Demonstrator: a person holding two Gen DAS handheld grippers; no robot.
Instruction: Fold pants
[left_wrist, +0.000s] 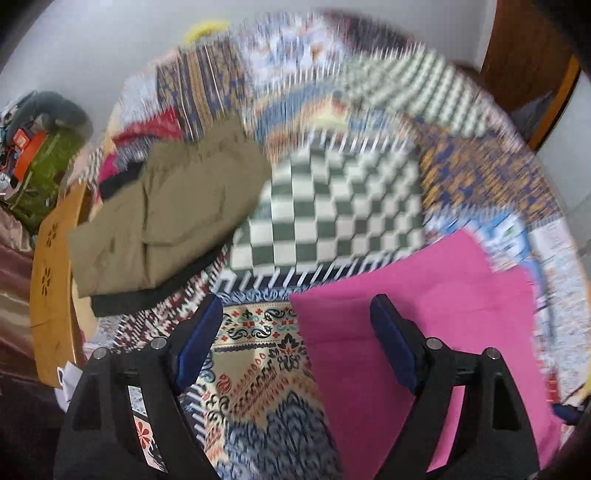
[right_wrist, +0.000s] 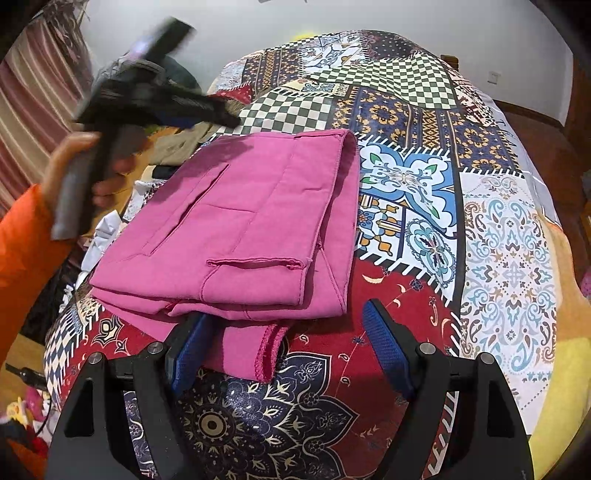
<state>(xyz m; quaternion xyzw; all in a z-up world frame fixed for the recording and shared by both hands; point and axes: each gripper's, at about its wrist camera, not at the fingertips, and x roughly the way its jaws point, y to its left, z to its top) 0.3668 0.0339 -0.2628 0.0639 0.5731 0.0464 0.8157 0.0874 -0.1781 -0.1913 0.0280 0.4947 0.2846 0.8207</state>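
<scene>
Folded pink pants (right_wrist: 251, 221) lie on the patchwork bedspread (right_wrist: 424, 192), with a raw hem end sticking out toward me. My right gripper (right_wrist: 286, 312) stands open at that near edge, the hem strip beside its left finger (right_wrist: 190, 350) and no pad pressing on it. My left gripper (left_wrist: 297, 301) is open and points steeply down over the pants' edge (left_wrist: 424, 288), with nothing between its fingers. In the right wrist view it shows as a motion-blurred black shape (right_wrist: 207, 107) past the pants' far left corner, held by a hand (right_wrist: 74, 166) in an orange sleeve.
Folded khaki pants (left_wrist: 173, 206) lie on a dark garment at the bed's left side, beside a wooden bed end (left_wrist: 51, 280). A clothes pile (left_wrist: 147, 136) sits behind them. Striped curtains (right_wrist: 26, 96) hang at left, and clutter lies on the floor (right_wrist: 22, 410).
</scene>
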